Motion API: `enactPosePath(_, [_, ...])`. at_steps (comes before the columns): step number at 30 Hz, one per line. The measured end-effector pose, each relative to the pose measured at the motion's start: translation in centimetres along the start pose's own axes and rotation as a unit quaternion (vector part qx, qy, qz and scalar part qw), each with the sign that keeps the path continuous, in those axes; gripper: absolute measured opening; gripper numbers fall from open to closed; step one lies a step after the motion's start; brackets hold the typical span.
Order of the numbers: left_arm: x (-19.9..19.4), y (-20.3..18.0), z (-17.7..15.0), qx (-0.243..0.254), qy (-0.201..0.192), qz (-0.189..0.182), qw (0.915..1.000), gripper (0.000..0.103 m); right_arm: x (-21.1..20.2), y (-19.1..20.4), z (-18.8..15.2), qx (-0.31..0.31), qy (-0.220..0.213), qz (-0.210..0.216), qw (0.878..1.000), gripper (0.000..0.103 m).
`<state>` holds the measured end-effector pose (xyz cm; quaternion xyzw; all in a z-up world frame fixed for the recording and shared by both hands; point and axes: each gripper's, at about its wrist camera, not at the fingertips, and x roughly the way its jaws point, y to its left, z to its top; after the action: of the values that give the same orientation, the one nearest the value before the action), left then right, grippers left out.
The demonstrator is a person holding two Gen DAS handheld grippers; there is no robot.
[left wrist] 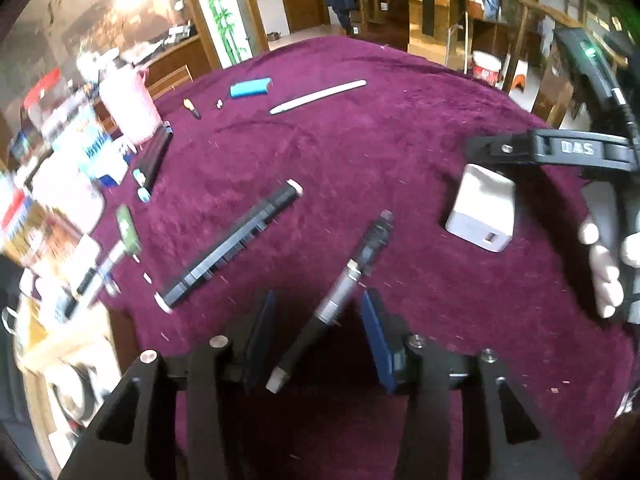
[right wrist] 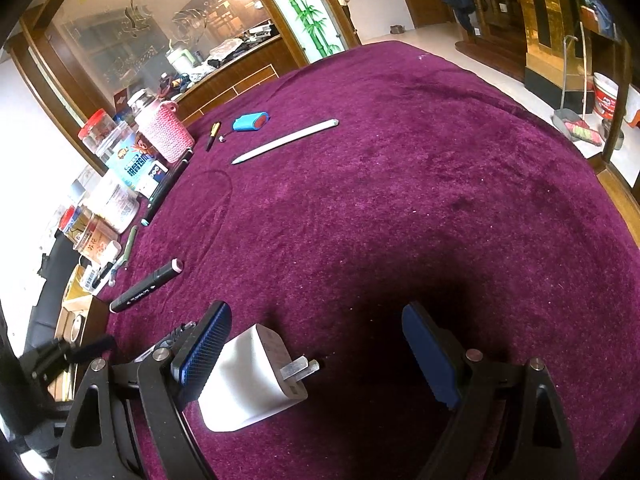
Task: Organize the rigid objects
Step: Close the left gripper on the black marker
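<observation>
On the purple tablecloth (left wrist: 400, 128), my left gripper (left wrist: 318, 312) is open, its blue pads either side of a black and silver pen (left wrist: 340, 292) that lies between them, untouched. A black marker (left wrist: 232, 246) lies to its left. My right gripper (right wrist: 316, 340) is open; a white USB charger (right wrist: 248, 380) with metal prongs lies between its fingers, against the left pad (right wrist: 204, 346). The charger also shows in the left wrist view (left wrist: 482, 210), under the right gripper's black body (left wrist: 560, 152). Further back lie a white stylus (right wrist: 286, 141) and a blue battery pack (right wrist: 250, 121).
Along the table's left edge stand a pink knitted holder (right wrist: 166, 132), jars and boxes (right wrist: 116, 168), a black bar (left wrist: 156, 156) and a green pen (right wrist: 130, 242). A small yellow and black pen (right wrist: 213, 133) lies near the battery. The table's far edge drops to the floor.
</observation>
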<state>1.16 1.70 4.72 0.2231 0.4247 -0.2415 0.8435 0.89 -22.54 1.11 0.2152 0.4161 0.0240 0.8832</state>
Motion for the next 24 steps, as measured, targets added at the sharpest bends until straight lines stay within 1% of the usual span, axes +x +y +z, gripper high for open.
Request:
enactPosePath(3, [1.4, 1.4, 1.9, 0.028, 0.005, 0.028, 0.9992, 0.045, 0.0, 0.0, 0.0, 0.000, 0.002, 0.001, 1.000, 0.090])
enactPosePath(5, [3.3, 2.6, 3.0, 0.037, 0.024, 0.041, 0.9982, 0.045, 0.0, 0.0, 0.0, 0.001, 0.003, 0.003, 1.000, 0.090])
enactPosePath(7, [5.0, 4.3, 3.7, 0.028, 0.044, 0.022, 0.9984, 0.045, 0.0, 0.0, 0.0, 0.000, 0.002, 0.003, 1.000, 0.090])
enactPosePath(9, [6.5, 5.2, 4.0, 0.029, 0.066, 0.003, 0.9974, 0.046, 0.0, 0.0, -0.1, 0.000, 0.003, 0.003, 1.000, 0.091])
enactPosePath(10, [6.8, 5.7, 4.3, 0.026, 0.065, -0.017, 0.9974, 0.047, 0.0, 0.1, -0.1, -0.002, 0.004, 0.002, 1.000, 0.091])
enactPosePath(12, [7.2, 6.2, 4.5, 0.014, 0.079, -0.032, 0.9962, 0.046, 0.1, 0.2, -0.1, -0.004, 0.005, 0.001, 1.000, 0.092])
enactPosePath(13, [7.3, 6.3, 4.5, 0.003, 0.090, -0.043, 0.9950, 0.041, 0.1, 0.3, -0.1, -0.005, 0.005, 0.001, 1.000, 0.092])
enactPosePath(14, [7.3, 6.2, 4.4, -0.005, 0.102, -0.055, 0.9933, 0.031, 0.1, 0.3, -0.1, -0.005, 0.006, 0.000, 1.000, 0.092])
enactPosePath(16, [6.8, 5.7, 4.0, -0.006, 0.117, -0.080, 0.9899, 0.017, 0.2, 0.4, 0.0, -0.005, 0.007, 0.000, 1.000, 0.092])
enactPosePath(17, [6.7, 5.4, 3.9, -0.004, 0.122, -0.086, 0.9888, 0.014, 0.3, 0.4, 0.0, -0.004, 0.008, 0.001, 1.000, 0.093])
enactPosePath(20, [6.8, 4.9, 3.7, 0.002, 0.125, -0.080, 0.9889, 0.014, 0.4, 0.4, 0.0, -0.004, 0.010, 0.001, 1.000, 0.093])
enactPosePath(22, [7.0, 4.5, 3.9, 0.009, 0.116, -0.073, 0.9905, 0.014, 0.4, 0.5, 0.0, -0.005, 0.010, 0.000, 1.000, 0.094])
enactPosePath(24, [7.1, 4.3, 4.0, 0.008, 0.100, -0.060, 0.9932, 0.020, 0.5, 0.5, 0.0, -0.005, 0.011, 0.001, 1.000, 0.094])
